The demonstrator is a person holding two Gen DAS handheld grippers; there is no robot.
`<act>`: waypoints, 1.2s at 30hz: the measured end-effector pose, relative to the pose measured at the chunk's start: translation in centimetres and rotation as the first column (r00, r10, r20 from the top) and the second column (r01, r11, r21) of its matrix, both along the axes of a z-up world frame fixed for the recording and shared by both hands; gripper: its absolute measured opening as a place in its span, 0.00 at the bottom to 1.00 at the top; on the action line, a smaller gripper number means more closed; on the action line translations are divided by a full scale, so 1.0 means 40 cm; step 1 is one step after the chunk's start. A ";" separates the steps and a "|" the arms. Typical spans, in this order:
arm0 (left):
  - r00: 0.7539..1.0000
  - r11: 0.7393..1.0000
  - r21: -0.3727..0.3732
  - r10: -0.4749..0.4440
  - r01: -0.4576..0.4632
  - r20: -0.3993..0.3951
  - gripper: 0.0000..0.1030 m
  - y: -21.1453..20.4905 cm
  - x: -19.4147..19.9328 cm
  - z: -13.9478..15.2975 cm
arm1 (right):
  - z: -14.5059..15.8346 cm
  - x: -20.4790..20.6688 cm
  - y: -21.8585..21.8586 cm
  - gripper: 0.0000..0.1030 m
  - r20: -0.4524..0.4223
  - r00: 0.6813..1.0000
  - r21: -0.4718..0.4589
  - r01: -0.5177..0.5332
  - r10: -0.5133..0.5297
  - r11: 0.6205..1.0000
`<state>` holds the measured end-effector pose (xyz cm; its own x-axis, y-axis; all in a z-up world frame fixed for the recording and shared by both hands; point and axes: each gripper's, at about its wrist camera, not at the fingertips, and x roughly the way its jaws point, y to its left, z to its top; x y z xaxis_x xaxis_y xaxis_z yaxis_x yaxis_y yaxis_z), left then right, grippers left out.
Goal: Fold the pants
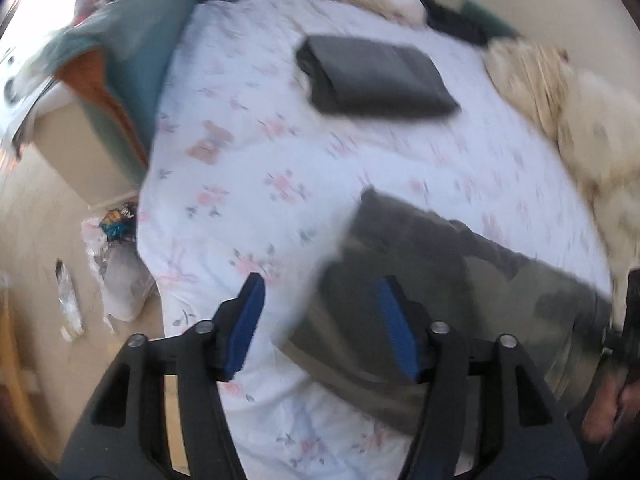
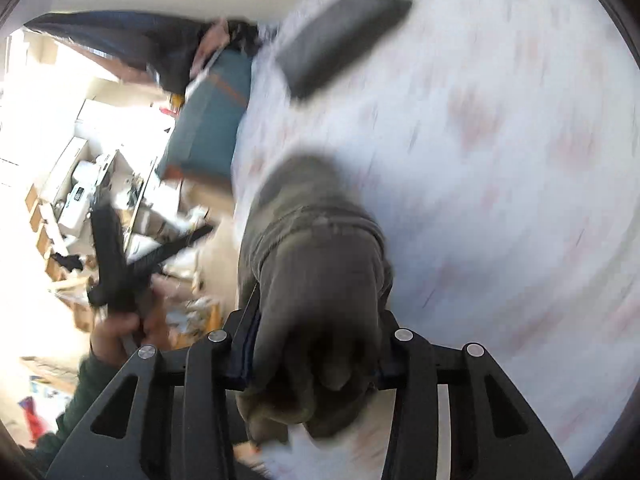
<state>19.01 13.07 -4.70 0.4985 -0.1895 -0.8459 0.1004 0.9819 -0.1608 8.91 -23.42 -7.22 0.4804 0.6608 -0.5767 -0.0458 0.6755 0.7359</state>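
Olive-grey pants (image 1: pixel 432 280) lie rumpled on the near right of a floral white bed sheet (image 1: pixel 248 152). My left gripper (image 1: pixel 320 324) is open and empty, with its blue pads above the pants' left edge. My right gripper (image 2: pixel 316 344) is shut on a bunched part of the pants (image 2: pixel 316 264) and holds it over the bed. The left gripper (image 2: pixel 120 256) shows at the left of the right wrist view, held in a hand. Both views are blurred by motion.
A folded dark garment (image 1: pixel 376 76) lies at the far middle of the bed; it also shows in the right wrist view (image 2: pixel 340 36). A teal cushion (image 1: pixel 136 76) stands at the bed's left edge. Cream bedding (image 1: pixel 560 104) is piled at the right. Clutter covers the floor (image 1: pixel 112 264) at left.
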 end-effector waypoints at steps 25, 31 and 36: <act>0.885 0.897 -0.378 -0.354 0.229 -0.303 0.98 -0.224 0.164 -0.305 | -0.286 0.097 -0.188 0.90 -0.269 0.959 0.031 0.102 -0.090 0.994; 0.879 0.897 -0.339 -0.385 0.284 -0.283 0.80 -0.264 0.145 -0.305 | -0.256 0.103 -0.153 0.40 -0.175 0.982 0.011 0.075 -0.072 0.997; 0.896 0.900 -0.293 -0.390 0.322 -0.212 0.37 -0.261 0.103 -0.212 | -0.171 0.101 -0.137 0.26 -0.063 0.998 -0.015 0.018 -0.019 1.000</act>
